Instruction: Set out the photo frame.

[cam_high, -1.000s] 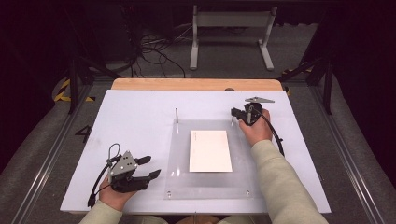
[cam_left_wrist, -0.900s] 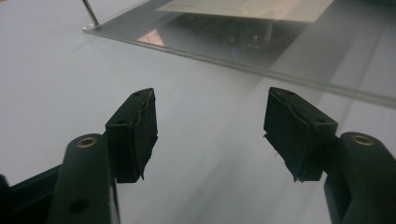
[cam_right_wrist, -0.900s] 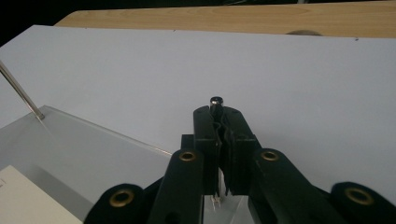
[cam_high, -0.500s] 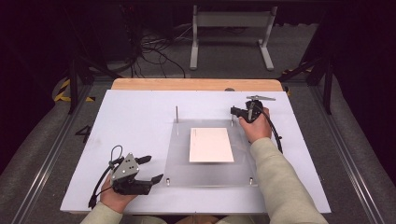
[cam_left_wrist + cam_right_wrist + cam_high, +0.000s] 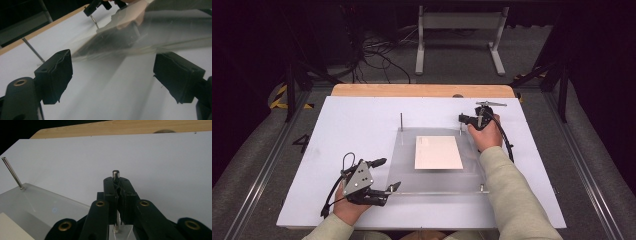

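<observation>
white worktop (image 5: 362, 120) carries a clear plate (image 5: 437, 175) on pins. right claw (image 5: 117, 191) is clamped on the far-right pin (image 5: 115, 173); left claw (image 5: 112, 75) gapes at the plate's near-left edge. a tug could bend that pin or tip the plate.

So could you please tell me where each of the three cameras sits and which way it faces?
High view: fixed above the person's side, looking forward and down on the white table; both forearms, left gripper and right gripper show.
Left gripper view: rides the left gripper, looking between its open jaws across the clear plate.
Right gripper view: rides the right gripper, its jaws shut on a metal pin.
Shared: all three show the clear plate and the far-left pin.
</observation>
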Demonstrator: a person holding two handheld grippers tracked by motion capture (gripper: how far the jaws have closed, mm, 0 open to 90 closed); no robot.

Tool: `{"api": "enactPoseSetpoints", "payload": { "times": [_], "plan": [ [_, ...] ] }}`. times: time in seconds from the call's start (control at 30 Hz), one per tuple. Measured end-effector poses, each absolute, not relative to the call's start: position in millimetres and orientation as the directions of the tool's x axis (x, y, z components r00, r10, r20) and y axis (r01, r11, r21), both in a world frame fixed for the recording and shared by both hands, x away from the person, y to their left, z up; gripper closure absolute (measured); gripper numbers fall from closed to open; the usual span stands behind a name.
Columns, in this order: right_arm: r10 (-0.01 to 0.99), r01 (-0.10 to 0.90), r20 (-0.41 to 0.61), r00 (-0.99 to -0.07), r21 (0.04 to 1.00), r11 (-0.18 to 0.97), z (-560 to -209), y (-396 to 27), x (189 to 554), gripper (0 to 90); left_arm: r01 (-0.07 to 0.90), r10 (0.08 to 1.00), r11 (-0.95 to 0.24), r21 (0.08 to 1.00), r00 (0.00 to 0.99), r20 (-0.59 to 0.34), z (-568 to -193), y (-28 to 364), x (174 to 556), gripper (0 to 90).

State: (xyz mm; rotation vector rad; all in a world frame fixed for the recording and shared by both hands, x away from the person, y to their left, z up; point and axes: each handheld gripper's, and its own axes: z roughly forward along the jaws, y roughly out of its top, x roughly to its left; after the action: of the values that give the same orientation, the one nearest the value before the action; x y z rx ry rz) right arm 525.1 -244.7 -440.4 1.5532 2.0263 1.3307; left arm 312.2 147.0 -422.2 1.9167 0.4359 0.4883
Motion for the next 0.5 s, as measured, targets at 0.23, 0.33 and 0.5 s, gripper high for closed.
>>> {"api": "enactPoseSetpoints", "payload": {
  "times": [0.23,0.33,0.5],
  "plan": [
    [0.864,0.627,0.311,-0.397,0.779,0.008,-441,-245,525,85.2,0.058,0.504,-0.356,0.933,0.852,0.14,-418,134,316,21.5],
    [0.863,0.627,0.316,-0.394,0.779,0.001,-441,-245,525,85.0,0.062,0.507,-0.357,0.932,0.851,0.137,-417,132,317,33.3],
    [0.859,0.624,0.327,-0.395,0.781,-0.011,-443,-246,524,84.9,0.032,0.518,-0.389,0.921,0.834,0.19,-414,132,314,47.1]
  ]
}}
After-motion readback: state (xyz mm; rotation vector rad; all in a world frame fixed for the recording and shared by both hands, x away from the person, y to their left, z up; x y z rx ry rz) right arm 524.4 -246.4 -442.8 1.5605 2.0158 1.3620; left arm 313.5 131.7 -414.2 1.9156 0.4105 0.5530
